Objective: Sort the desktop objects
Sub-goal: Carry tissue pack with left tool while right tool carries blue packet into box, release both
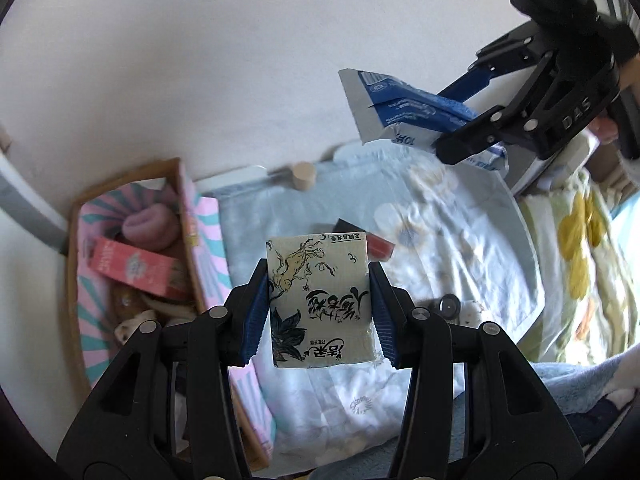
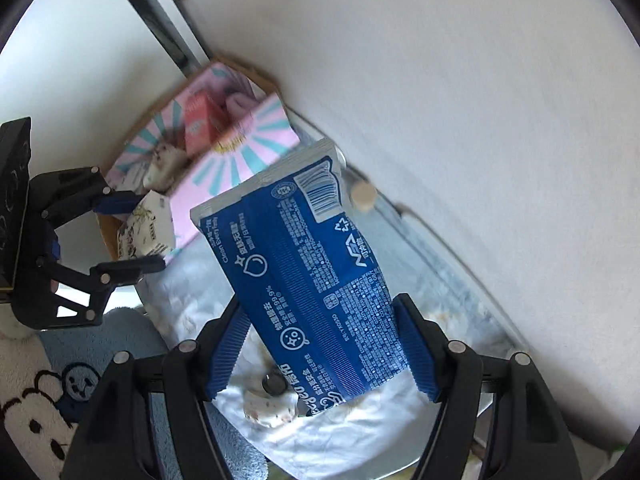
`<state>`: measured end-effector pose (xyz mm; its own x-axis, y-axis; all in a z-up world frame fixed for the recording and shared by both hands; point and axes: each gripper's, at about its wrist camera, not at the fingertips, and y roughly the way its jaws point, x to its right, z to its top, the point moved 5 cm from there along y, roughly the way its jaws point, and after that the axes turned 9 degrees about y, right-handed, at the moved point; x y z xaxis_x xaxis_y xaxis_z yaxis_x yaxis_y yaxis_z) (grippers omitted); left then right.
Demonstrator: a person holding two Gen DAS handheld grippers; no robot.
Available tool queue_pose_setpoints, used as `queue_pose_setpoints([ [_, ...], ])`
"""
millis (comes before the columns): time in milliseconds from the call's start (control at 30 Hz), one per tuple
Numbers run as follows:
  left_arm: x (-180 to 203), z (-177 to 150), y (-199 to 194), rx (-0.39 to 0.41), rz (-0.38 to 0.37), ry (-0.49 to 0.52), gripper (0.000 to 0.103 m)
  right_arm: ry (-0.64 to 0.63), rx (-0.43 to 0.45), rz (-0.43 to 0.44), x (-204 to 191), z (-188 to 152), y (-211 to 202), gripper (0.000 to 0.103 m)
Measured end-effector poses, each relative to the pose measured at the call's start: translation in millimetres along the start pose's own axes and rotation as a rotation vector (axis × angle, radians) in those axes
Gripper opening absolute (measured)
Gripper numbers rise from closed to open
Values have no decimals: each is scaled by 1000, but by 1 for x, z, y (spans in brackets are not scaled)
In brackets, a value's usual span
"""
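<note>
Aloft, the left gripper [image 1: 320, 308] pinches a tissue pack [image 1: 320, 300]; the right gripper [image 2: 320, 340] clamps a blue wipes pouch [image 2: 308, 276].

Counted here: one pale tissue packet printed with ink-style flowers [image 1: 320, 300], one blue-and-white wipes pouch [image 2: 316, 280], one pink striped cardboard box [image 1: 200, 240], one red carton [image 1: 136, 270], one small wooden cylinder [image 1: 303, 176].

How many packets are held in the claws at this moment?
2. The tissue packet is in the left claw; the blue wipes packet is in the right claw. Others may be hidden in the box.
</note>
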<state>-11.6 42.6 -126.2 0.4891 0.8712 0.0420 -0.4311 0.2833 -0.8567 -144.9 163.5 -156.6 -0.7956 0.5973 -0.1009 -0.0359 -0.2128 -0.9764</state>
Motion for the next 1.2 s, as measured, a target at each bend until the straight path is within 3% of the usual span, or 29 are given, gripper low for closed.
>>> queue_pose_setpoints([
  [367, -74, -40, -40, 30, 78, -162, 43, -106, 4, 43, -84, 57, -5, 68],
  [700, -124, -77, -48, 26, 119, -276, 43, -143, 20, 79, -144, 110, 6, 68],
  [933, -143, -95, -35, -6, 124, -303, 43, -138, -9, 94, -178, 147, 44, 68],
  [1200, -152, -99, -20, -23, 106, -323, 43, -143, -65, 32, -179, 168, 94, 68],
])
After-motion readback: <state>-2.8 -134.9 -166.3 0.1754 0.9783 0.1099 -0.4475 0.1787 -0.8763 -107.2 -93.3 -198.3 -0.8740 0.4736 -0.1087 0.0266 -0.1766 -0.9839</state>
